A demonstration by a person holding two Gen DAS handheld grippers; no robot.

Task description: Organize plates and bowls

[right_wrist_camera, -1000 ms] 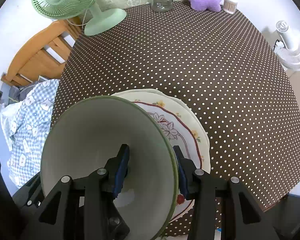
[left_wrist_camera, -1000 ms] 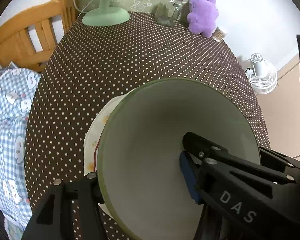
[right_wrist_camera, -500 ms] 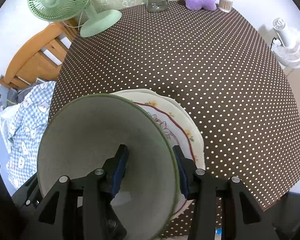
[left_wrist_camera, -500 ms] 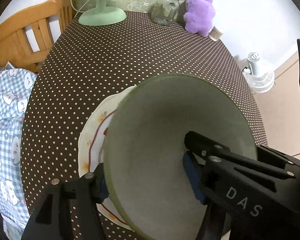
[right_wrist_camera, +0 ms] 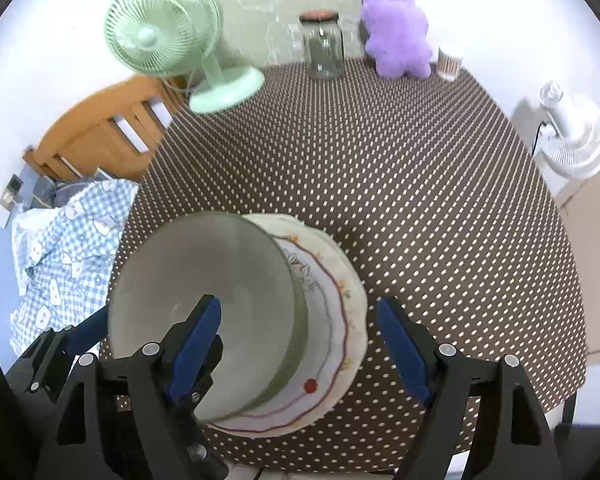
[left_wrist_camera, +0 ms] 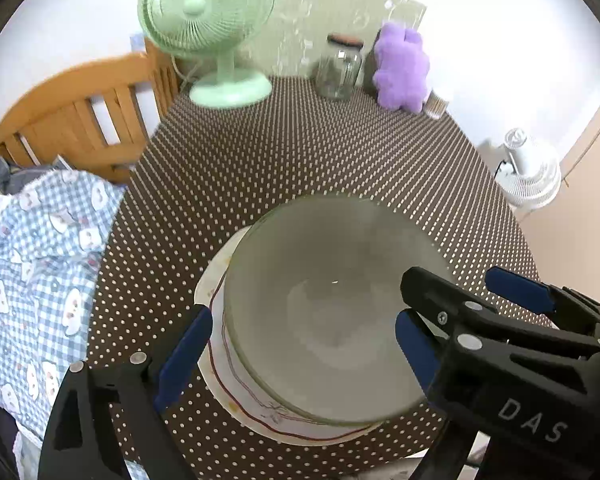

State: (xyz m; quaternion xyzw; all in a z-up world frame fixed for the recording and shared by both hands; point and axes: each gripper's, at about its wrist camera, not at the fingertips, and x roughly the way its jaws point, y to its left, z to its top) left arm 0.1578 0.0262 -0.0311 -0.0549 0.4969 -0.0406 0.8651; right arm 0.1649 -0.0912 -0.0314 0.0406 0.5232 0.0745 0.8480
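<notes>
A pale green bowl (left_wrist_camera: 324, 312) sits on a white plate with a red wavy border (left_wrist_camera: 236, 396) near the front edge of the table. It also shows in the right wrist view (right_wrist_camera: 204, 304), on the plate (right_wrist_camera: 332, 320). My left gripper (left_wrist_camera: 304, 348) is open, its blue pads either side of the bowl's left wall and apart from it. My right gripper (right_wrist_camera: 300, 344) is open too, its pads spread either side of the bowl's right wall.
The brown polka-dot table (right_wrist_camera: 380, 160) holds a green desk fan (right_wrist_camera: 168, 40), a glass jar (right_wrist_camera: 322, 48), a purple plush toy (right_wrist_camera: 396, 36) and a small cup (right_wrist_camera: 448, 64) at the back. A wooden chair (left_wrist_camera: 80, 116) and checked cloth (left_wrist_camera: 36, 260) are left. A white fan (right_wrist_camera: 572, 132) stands right.
Both grippers have opened and let go of the bowl, which now rests on the plate. Both grippers have drawn back and up, so more of the table shows.
</notes>
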